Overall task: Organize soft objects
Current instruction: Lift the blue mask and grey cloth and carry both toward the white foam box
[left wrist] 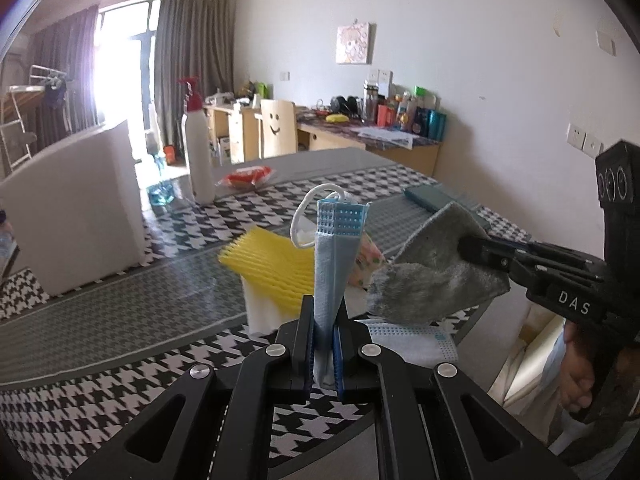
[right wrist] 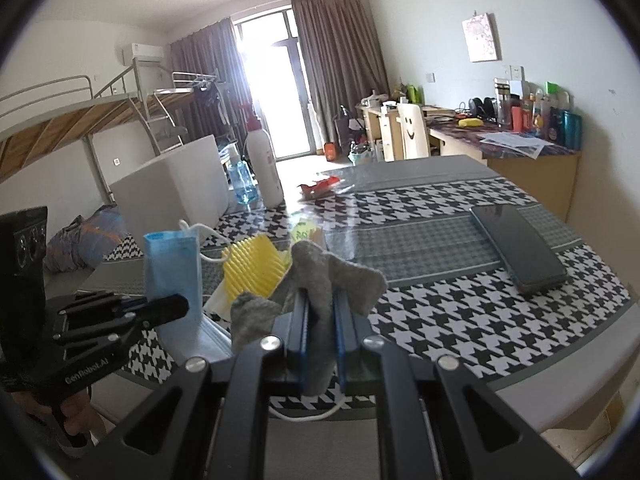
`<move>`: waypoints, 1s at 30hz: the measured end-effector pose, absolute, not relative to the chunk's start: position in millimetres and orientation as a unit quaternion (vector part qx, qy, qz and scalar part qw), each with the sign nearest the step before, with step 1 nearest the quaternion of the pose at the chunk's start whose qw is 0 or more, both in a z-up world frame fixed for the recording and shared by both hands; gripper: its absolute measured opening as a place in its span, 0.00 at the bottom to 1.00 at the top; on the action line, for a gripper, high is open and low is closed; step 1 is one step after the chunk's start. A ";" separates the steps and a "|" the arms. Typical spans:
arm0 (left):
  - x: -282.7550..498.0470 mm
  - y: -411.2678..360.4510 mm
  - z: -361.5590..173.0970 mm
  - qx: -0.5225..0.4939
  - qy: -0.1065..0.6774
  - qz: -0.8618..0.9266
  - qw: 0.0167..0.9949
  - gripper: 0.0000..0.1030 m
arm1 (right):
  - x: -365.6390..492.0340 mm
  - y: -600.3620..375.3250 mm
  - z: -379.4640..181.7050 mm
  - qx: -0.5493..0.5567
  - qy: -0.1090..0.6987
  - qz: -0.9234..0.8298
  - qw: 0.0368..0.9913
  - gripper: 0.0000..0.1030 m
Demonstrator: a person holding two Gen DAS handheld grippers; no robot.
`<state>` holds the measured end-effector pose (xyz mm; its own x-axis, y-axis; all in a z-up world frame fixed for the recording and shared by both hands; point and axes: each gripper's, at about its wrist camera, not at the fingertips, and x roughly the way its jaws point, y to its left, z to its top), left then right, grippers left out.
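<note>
Blue face mask (left wrist: 334,256) pinched upright between left claw (left wrist: 323,344) pads.

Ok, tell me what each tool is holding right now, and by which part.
Left tool: the folded blue face mask, pinched at its lower end. Right tool: the grey cloth, clamped through its bunched middle.

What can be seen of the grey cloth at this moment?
The grey cloth looks like a soft, fuzzy fabric, crumpled and folded over itself. It is pinched between the fingers of the right gripper, which is shut on it, and hangs lifted above the table. Loose flaps droop on both sides of the grip. Seen from the left wrist, it hangs beside the yellow ribbed sponge and the blue face mask; contact with them cannot be told.
</note>
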<state>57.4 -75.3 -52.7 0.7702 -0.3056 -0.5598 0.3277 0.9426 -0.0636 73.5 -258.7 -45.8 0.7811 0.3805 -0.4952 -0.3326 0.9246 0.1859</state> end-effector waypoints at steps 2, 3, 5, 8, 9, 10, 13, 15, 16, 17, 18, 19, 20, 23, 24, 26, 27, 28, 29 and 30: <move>54.8 -71.5 -46.5 0.017 0.286 -0.163 0.944 0.08 | 71.8 -258.2 -42.9 0.043 0.266 0.190 0.944 0.14; 52.1 -68.4 -42.2 0.016 0.280 -0.160 0.946 0.08 | 71.5 -257.9 -41.4 0.043 0.264 0.189 0.945 0.14; 47.6 -66.7 -36.3 0.017 0.272 -0.157 0.949 0.08 | 69.5 -256.8 -38.0 0.039 0.257 0.185 0.948 0.14; 43.1 -62.9 -29.1 0.018 0.261 -0.152 0.953 0.08 | 66.6 -253.8 -34.1 0.029 0.248 0.176 0.952 0.14; 42.1 -59.9 -27.3 0.017 0.258 -0.150 0.954 0.08 | 66.6 -253.2 -33.2 0.025 0.246 0.172 0.954 0.14; 41.1 -58.4 -25.5 0.016 0.256 -0.148 0.955 0.08 | 66.3 -252.4 -32.4 0.023 0.243 0.170 0.955 0.14; 39.4 -53.5 -20.4 0.015 0.249 -0.140 0.958 0.08 | 65.6 -250.4 -30.9 0.025 0.242 0.175 0.954 0.14; 37.2 -50.6 -17.7 0.014 0.243 -0.135 0.960 0.08 | 66.0 -249.0 -29.3 0.027 0.242 0.177 0.954 0.14; 37.1 -49.3 -16.2 0.014 0.241 -0.133 0.961 0.08 | 66.1 -248.3 -28.4 0.028 0.240 0.177 0.954 0.14; 38.1 -47.3 -14.4 0.013 0.239 -0.131 0.962 0.08 | 66.5 -246.6 -27.2 0.026 0.238 0.178 0.954 0.14; 37.8 -45.4 -12.4 0.013 0.236 -0.128 0.963 0.08 | 66.5 -245.7 -26.6 0.025 0.237 0.178 0.955 0.14; 38.0 -43.8 -11.5 0.013 0.235 -0.126 0.964 0.08 | 67.0 -245.0 -25.5 0.026 0.235 0.177 0.955 0.14; 38.4 -42.6 -10.7 0.015 0.235 -0.123 0.964 0.08 | 67.4 -244.3 -24.0 0.026 0.234 0.176 0.956 0.14; 40.3 -38.2 -9.6 0.015 0.235 -0.115 0.965 0.08 | 69.8 -245.7 -22.4 0.031 0.228 0.168 0.958 0.14; 40.7 -36.6 -8.8 0.016 0.234 -0.113 0.966 0.08 | 71.0 -246.4 -21.9 0.033 0.228 0.168 0.958 0.14; 41.0 -34.0 -7.7 0.016 0.231 -0.108 0.967 0.08 | 73.3 -245.7 -21.0 0.035 0.231 0.168 0.958 0.14; 42.1 -31.7 -6.4 0.014 0.230 -0.105 0.967 0.08 | 73.8 -245.1 -20.3 0.035 0.230 0.168 0.958 0.14; 42.2 -30.3 -6.1 0.012 0.230 -0.101 0.968 0.08 | 73.9 -244.2 -19.7 0.034 0.229 0.168 0.958 0.14; 43.1 -28.5 -5.6 0.010 0.230 -0.098 0.968 0.08 | 73.8 -243.0 -18.8 0.033 0.228 0.168 0.958 0.14; 44.5 -25.6 -5.2 0.008 0.231 -0.096 0.968 0.08 | 74.0 -242.9 -18.1 0.034 0.226 0.168 0.959 0.14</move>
